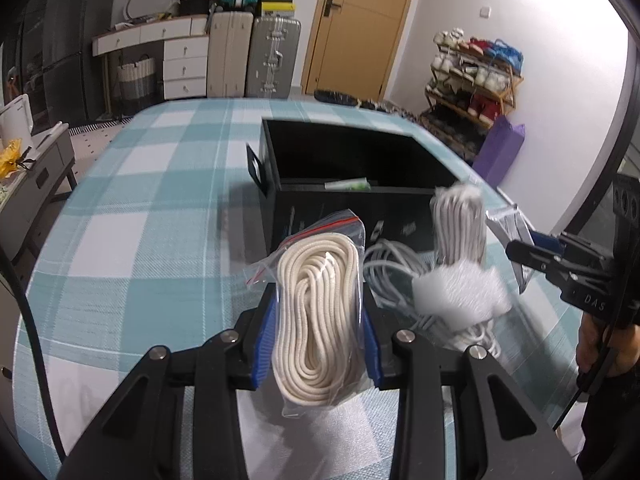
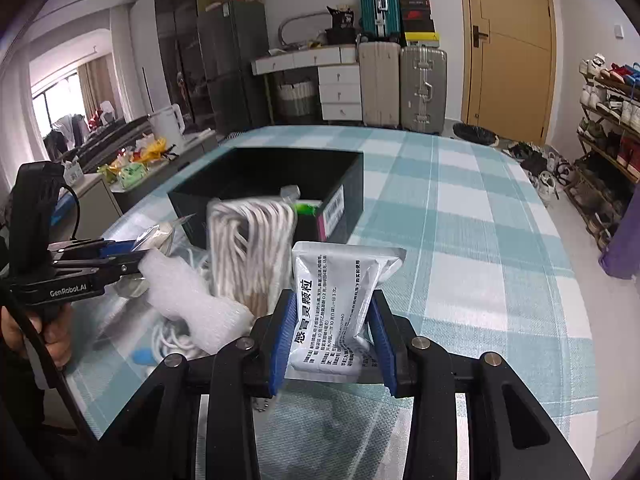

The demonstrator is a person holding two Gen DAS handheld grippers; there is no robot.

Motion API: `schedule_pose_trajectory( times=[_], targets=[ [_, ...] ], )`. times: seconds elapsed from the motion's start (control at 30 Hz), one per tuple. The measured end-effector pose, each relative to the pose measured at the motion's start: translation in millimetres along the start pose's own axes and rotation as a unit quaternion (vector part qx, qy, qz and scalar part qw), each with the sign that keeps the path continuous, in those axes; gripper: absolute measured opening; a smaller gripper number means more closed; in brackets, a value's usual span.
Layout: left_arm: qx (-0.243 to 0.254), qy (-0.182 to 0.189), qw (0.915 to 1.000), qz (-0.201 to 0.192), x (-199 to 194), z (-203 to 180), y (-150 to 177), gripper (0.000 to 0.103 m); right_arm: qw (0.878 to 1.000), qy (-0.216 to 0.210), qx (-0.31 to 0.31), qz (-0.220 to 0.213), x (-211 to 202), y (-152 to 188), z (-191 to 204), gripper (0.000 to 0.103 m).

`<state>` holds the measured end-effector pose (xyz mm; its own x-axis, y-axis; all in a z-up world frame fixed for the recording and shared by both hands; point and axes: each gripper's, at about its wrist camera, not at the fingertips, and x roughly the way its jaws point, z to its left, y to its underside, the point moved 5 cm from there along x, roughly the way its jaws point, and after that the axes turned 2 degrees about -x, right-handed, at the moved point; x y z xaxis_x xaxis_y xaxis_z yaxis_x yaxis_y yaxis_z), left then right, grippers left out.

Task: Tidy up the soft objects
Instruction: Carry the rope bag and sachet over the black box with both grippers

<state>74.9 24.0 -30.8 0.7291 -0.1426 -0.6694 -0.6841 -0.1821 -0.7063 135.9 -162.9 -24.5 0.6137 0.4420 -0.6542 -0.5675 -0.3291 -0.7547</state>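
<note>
My left gripper [image 1: 318,312] is shut on a clear bag of cream rope [image 1: 316,320], the blue pads pressing both its sides. My right gripper [image 2: 334,320] is shut on a silver sachet with black print [image 2: 340,300]. Ahead stands an open black box [image 1: 352,192] [image 2: 276,184] with a green item inside [image 1: 348,186]. Between the grippers lie a second rope bundle [image 1: 460,224] [image 2: 252,248], a white foam wrap [image 1: 460,292] [image 2: 188,292] and a grey cable coil [image 1: 392,268]. The left gripper [image 2: 132,258] shows at the left of the right wrist view, and the right gripper [image 1: 516,250] at the right of the left wrist view.
The table carries a teal and white checked cloth [image 1: 160,200] [image 2: 460,220]. A purple bag [image 1: 500,152] and a shoe rack [image 1: 476,76] stand beyond its right edge. Suitcases [image 2: 400,84], white drawers [image 2: 340,88] and a wooden door [image 2: 508,40] are at the back. A side table with clutter [image 2: 132,168] stands left.
</note>
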Motion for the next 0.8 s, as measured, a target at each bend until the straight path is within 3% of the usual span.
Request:
schedule_pose_trajectory(
  times=[0.3, 0.8],
  targets=[
    [-0.005, -0.003, 0.9988, -0.048, -23, 3, -26, 0.036, 0.999, -0.015, 0.008, -0.049, -26, -18, 7, 0.037],
    [0.02, -0.006, 0.9968, -0.077, -31, -10, -56, 0.036, 0.995, -0.026, 0.007, -0.091, -43, -50, 19, 0.037]
  ],
)
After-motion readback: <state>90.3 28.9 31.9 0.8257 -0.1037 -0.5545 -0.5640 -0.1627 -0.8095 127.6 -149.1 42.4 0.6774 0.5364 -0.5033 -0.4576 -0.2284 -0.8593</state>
